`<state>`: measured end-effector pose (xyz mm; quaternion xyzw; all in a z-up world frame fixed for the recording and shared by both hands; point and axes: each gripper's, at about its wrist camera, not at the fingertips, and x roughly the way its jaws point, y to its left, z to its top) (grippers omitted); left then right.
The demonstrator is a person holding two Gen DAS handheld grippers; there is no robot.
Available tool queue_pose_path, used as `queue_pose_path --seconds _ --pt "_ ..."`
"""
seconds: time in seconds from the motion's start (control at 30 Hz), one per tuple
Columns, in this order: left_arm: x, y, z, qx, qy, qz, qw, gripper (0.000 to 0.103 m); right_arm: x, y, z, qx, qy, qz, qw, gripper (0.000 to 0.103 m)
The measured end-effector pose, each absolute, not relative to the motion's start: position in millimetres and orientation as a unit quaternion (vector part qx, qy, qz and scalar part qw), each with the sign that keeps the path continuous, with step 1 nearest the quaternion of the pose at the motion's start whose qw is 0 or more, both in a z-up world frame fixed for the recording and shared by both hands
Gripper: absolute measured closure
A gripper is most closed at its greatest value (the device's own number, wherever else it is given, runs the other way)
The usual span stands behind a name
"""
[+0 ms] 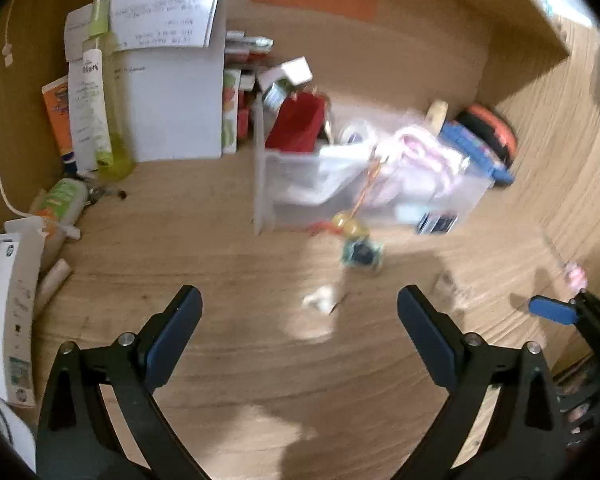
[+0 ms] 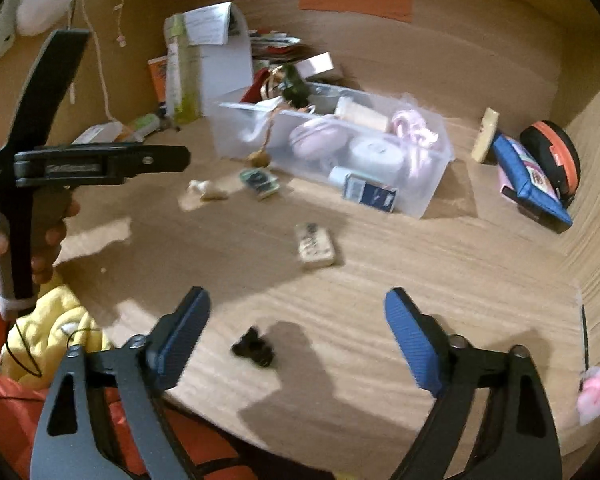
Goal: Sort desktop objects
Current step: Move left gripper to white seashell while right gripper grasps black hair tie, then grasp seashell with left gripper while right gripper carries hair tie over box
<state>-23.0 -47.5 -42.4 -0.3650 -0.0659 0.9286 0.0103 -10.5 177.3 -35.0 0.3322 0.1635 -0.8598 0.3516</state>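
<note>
Both tongs hung released above the desk (image 2: 380, 288), grasping nothing: the left tongs (image 1: 299, 312) with jaws spread wide in their own view, the right tongs (image 2: 298, 316) likewise. The loose things still to be sorted lay on bare wood in front of the clear plastic bin (image 2: 428, 184), which sat in the upper middle of the right wrist frame, already part filled. Reading that frame from left to right, I counted one small white scrap (image 2: 204, 190), one green packet (image 2: 260, 184), one black clip (image 2: 254, 348) at lower centre between the blue pads, and one pale eraser-like block (image 2: 315, 245); at the far right edge lay one pen with a pink topper (image 2: 590, 388). The black clip seemed the likeliest next pick, being nearest the right tongs. To do it well, those tongs should probably drop straight over it, straddle it evenly and close gently, since so small a piece could skid away.
</note>
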Motion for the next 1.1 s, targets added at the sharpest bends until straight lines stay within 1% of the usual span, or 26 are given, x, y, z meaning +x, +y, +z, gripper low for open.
queue_pose_path --seconds 0.03,0.1,0.17,0.3,0.37,0.4,0.43,0.47,0.5,0.53,0.57,0.63,0.87,0.9,0.93,1.03,1.1 --pt "-23 -46 -45 -0.373 -0.06 0.926 0.01 0.004 -7 177 -37 0.335 0.165 -0.857 0.356 0.034" --pt "-23 -43 -50 -0.386 -0.048 0.921 0.006 0.004 -3 176 -42 0.343 0.167 -0.852 0.359 0.04" --pt "-21 -40 -53 -0.387 -0.032 0.922 -0.002 0.004 0 175 -45 0.347 0.168 -0.849 0.36 0.054" --pt "-20 -38 -54 -0.378 -0.023 0.926 0.0 0.004 3 174 -50 0.355 0.173 -0.844 0.363 0.063" --pt "-22 -38 -54 -0.376 -0.02 0.927 0.004 0.004 3 172 -52 0.361 0.176 -0.84 0.365 0.07" --pt "-24 -38 -54 -0.376 -0.018 0.926 0.005 0.007 2 171 -53 0.363 0.176 -0.839 0.366 0.073" --pt "-27 -38 -54 -0.378 -0.017 0.926 0.005 0.015 1 171 -55 0.368 0.176 -0.835 0.368 0.075" --pt "-29 -38 -54 -0.379 -0.016 0.925 0.002 0.02 0 170 -56 0.368 0.172 -0.836 0.369 0.078" --pt "-31 -38 -54 -0.381 -0.013 0.924 0.0 0.025 -1 171 -56 0.369 0.169 -0.836 0.369 0.078" --pt "-34 -38 -55 -0.385 -0.012 0.923 -0.001 0.025 -2 170 -55 0.37 0.166 -0.836 0.37 0.078" --pt "-38 -40 -57 -0.39 -0.014 0.921 -0.002 0.026 -2 171 -55 0.367 0.165 -0.838 0.37 0.081" --pt "-41 -41 -59 -0.399 -0.017 0.917 0.005 0.031 -3 171 -54 0.364 0.168 -0.838 0.371 0.082" --pt "-46 -27 -58 -0.414 0.008 0.91 0.03 0.034 -9 175 -48 0.36 0.16 -0.84 0.373 0.082" --pt "-48 -24 -58 -0.416 0.013 0.909 0.033 0.036 -10 176 -47 0.358 0.159 -0.841 0.374 0.082" --pt "-49 -22 -58 -0.419 0.02 0.907 0.035 0.042 -11 177 -46 0.356 0.156 -0.842 0.374 0.082" --pt "-57 -16 -61 -0.435 0.033 0.898 0.048 0.053 -14 180 -42 0.356 0.146 -0.843 0.377 0.082" --pt "-62 -13 -67 -0.448 0.038 0.892 0.052 0.058 -17 183 -39 0.353 0.143 -0.845 0.374 0.082"
